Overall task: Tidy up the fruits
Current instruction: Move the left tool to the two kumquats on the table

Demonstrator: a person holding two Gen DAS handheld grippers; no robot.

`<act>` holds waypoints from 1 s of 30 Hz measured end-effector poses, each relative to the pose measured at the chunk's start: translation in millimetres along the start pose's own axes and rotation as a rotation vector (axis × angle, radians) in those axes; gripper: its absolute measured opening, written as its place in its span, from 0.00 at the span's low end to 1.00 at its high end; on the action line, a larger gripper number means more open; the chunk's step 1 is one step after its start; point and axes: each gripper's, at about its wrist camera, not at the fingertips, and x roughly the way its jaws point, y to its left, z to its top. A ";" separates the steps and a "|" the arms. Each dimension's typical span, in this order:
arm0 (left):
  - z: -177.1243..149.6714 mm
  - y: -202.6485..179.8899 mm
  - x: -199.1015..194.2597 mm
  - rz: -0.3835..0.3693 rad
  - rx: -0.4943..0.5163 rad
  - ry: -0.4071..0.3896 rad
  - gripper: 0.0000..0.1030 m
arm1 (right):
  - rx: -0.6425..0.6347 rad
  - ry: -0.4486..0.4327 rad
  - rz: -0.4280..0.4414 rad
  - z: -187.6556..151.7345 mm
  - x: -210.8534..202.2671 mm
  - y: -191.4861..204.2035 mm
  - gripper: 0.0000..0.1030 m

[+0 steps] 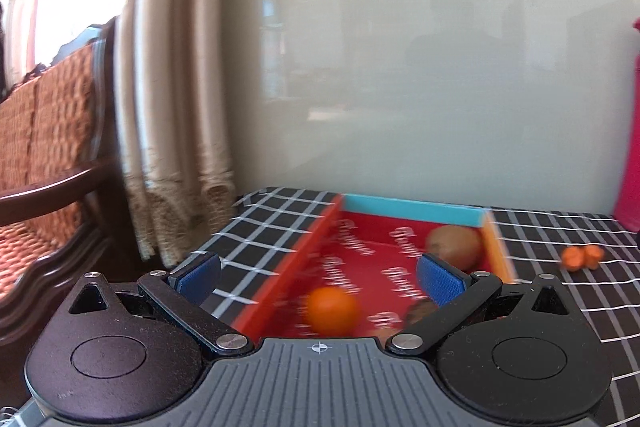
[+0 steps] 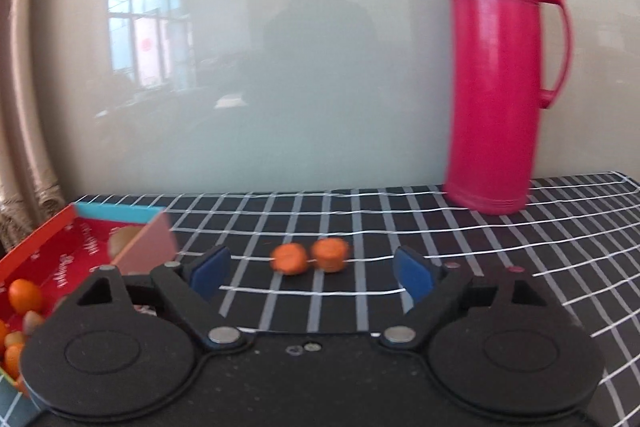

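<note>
A red box (image 1: 360, 255) with a blue far wall sits on the checked cloth. In the left wrist view it holds an orange (image 1: 332, 311) and a brown kiwi (image 1: 456, 245). My left gripper (image 1: 318, 277) is open and empty above the box's near end. Two small orange fruits (image 2: 308, 255) lie on the cloth right of the box; they also show in the left wrist view (image 1: 582, 257). My right gripper (image 2: 312, 273) is open and empty just short of them. The box (image 2: 52, 247) shows at the right wrist view's left edge with several small fruits (image 2: 24, 295) inside.
A tall pink thermos jug (image 2: 496, 75) stands at the back right against a glossy pale wall panel (image 2: 280, 67). A black cloth with white grid lines (image 2: 520, 247) covers the table. Curtains (image 1: 176, 107) and a wooden chair (image 1: 52, 147) stand left of the table.
</note>
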 end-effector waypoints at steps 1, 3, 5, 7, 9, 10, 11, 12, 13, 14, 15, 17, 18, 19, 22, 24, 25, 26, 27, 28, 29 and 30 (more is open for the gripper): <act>0.5 -7.5 0.0 -0.014 0.003 0.000 1.00 | 0.003 -0.002 -0.017 0.0 -0.4 -6.8 0.87; 1.2 -23.7 -0.2 -0.041 0.014 -0.001 1.00 | 0.011 -0.009 -0.041 -0.7 -2.1 -21.6 0.87; 1.6 -40.6 -0.4 -0.075 0.029 -0.002 1.00 | 0.016 -0.007 -0.069 -1.5 -0.8 -37.1 0.87; 0.9 -56.0 -1.4 -0.099 0.046 -0.005 1.00 | 0.026 -0.009 -0.093 -2.1 -2.7 -53.4 0.87; 0.6 -69.5 -1.4 -0.125 0.061 -0.003 1.00 | 0.039 -0.010 -0.114 -1.3 -6.3 -68.9 0.87; 0.4 -77.0 -1.3 -0.135 0.067 -0.003 1.00 | 0.046 -0.014 -0.126 -0.9 -8.4 -76.5 0.87; 0.0 -83.7 -0.9 -0.147 0.072 -0.001 1.00 | 0.051 -0.018 -0.138 -0.7 -8.2 -82.7 0.87; -0.4 -89.8 -0.4 -0.157 0.075 0.001 1.00 | 0.057 -0.022 -0.147 -0.6 -9.5 -88.9 0.87; -1.0 -96.1 0.2 -0.164 0.077 0.003 1.00 | 0.062 -0.025 -0.157 -0.3 -10.2 -94.8 0.87; -1.5 -102.1 0.6 -0.171 0.082 0.006 1.00 | 0.067 -0.027 -0.166 0.8 -10.9 -100.0 0.87; -2.1 -108.2 0.7 -0.177 0.088 0.008 1.00 | 0.072 -0.030 -0.175 1.0 -11.2 -105.2 0.87; -3.4 -118.4 2.2 -0.189 0.096 0.012 1.00 | 0.076 -0.031 -0.192 1.5 -10.9 -115.0 0.87; -4.0 -123.5 3.1 -0.198 0.099 0.016 1.00 | 0.079 -0.032 -0.202 1.2 -11.3 -119.3 0.87; -4.0 -130.0 4.8 -0.209 0.103 0.022 1.00 | 0.082 -0.032 -0.215 0.9 -11.2 -124.6 0.87; -4.8 -146.1 7.9 -0.241 0.115 0.033 1.00 | 0.101 -0.031 -0.245 -0.5 -12.1 -140.7 0.87; -5.0 -158.5 9.1 -0.258 0.133 0.032 1.00 | 0.111 -0.036 -0.265 -1.2 -13.0 -150.7 0.87; -5.0 -164.4 9.8 -0.265 0.140 0.033 0.99 | 0.117 -0.037 -0.275 -1.3 -13.6 -155.5 0.87; -5.1 -170.3 10.5 -0.276 0.146 0.038 0.99 | 0.121 -0.039 -0.284 -1.4 -14.1 -159.9 0.87; -5.3 -175.8 10.9 -0.284 0.149 0.042 0.98 | 0.126 -0.041 -0.294 -2.1 -14.5 -164.1 0.87; -5.5 -181.4 10.7 -0.293 0.150 0.045 0.90 | 0.132 -0.043 -0.306 -2.4 -14.4 -168.7 0.87; -5.3 -187.3 11.6 -0.307 0.153 0.056 0.86 | 0.138 -0.045 -0.314 -2.3 -14.0 -173.0 0.87; -5.5 -193.0 12.9 -0.320 0.154 0.064 0.83 | 0.143 -0.048 -0.323 -2.6 -14.0 -176.8 0.87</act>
